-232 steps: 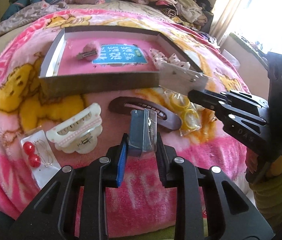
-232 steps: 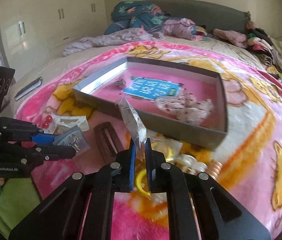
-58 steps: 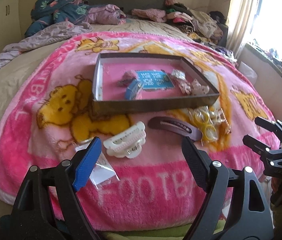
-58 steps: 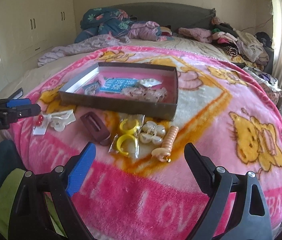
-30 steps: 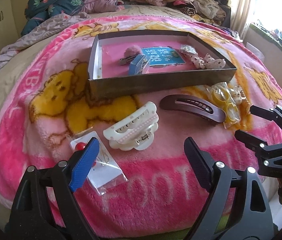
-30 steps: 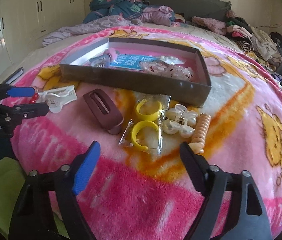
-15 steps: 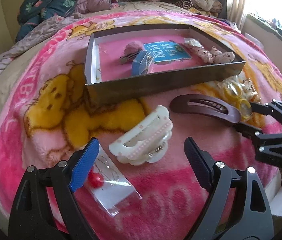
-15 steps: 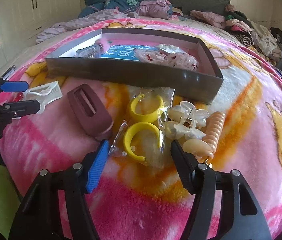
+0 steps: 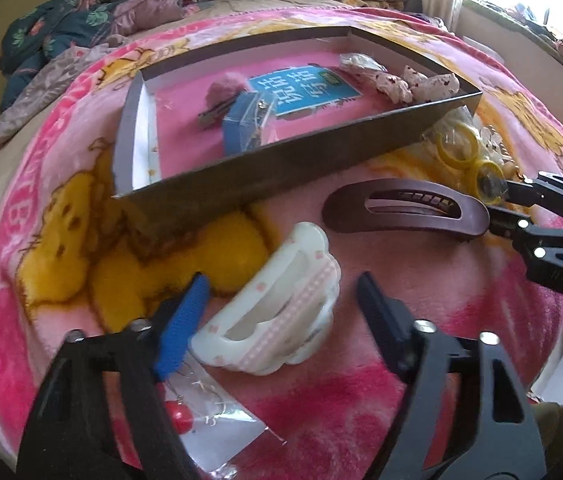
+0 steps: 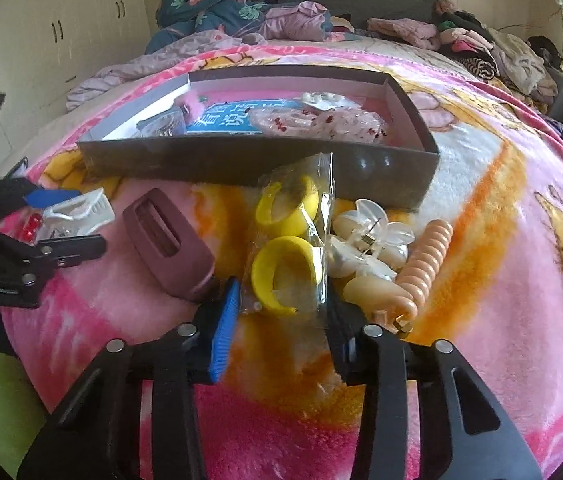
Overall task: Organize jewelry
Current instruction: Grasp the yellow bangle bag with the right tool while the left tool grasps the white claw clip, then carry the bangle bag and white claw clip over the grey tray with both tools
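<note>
The clear bag of 2 yellow hoops (image 10: 287, 248) lay on the pink blanket (image 10: 501, 240), just near of the open box (image 10: 241, 158). The right gripper (image 10: 281, 320) straddled its near end; its jaws had just been closing, with the bag between them, but the pads did not yet visibly pinch it. The film would likely be light, slippery and crumple easily, so a hold on the flat near edge looked safest.

To the left, the white claw clip (image 9: 273, 312) lay between the fingers of the left gripper (image 9: 281, 304), whose jaws had also just been closing without touching it. This clip looked rigid and light; its 2 long sides suited the pads. The brown barrette (image 9: 405, 212) lay between both targets.
</note>
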`<state>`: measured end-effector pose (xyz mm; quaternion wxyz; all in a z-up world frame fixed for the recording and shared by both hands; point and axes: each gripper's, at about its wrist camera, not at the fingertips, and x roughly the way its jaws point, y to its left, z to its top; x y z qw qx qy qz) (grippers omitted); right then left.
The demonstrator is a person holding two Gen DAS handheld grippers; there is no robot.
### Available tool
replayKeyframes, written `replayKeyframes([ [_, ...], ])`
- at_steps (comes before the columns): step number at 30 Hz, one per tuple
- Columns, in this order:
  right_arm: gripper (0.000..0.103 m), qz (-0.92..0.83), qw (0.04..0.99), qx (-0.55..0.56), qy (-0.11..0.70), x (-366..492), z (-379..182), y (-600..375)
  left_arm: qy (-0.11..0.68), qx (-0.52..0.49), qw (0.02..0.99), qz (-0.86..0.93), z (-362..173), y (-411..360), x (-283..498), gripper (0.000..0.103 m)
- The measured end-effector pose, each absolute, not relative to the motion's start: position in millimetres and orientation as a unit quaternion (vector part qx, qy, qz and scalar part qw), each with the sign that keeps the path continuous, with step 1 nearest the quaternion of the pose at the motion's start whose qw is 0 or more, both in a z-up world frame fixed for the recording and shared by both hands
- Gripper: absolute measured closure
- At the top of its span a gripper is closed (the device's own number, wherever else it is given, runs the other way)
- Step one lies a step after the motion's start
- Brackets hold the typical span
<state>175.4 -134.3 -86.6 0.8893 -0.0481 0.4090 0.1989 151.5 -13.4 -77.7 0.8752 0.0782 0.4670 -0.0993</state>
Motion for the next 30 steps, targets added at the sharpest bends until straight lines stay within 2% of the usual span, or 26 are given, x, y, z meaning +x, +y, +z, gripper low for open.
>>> replayKeyframes([
  [1, 0.068, 0.199, 0.89, -0.046, 0.409, 175, -85, -136, 0.467, 0.077, 0.875, -0.101, -78, -13, 151, 0.049],
  [14, 0.072, 0.198, 0.895, -0.029, 0.399, 159, -66, -153, 0.439, 0.042, 0.89, -0.112, -52, -15, 137, 0.05],
  [30, 0.072, 0.215, 0.907, -0.022, 0.362, 139, -25, -159, 0.41, 0.013, 0.907, -0.092, -16, -4, 129, 0.05],
])
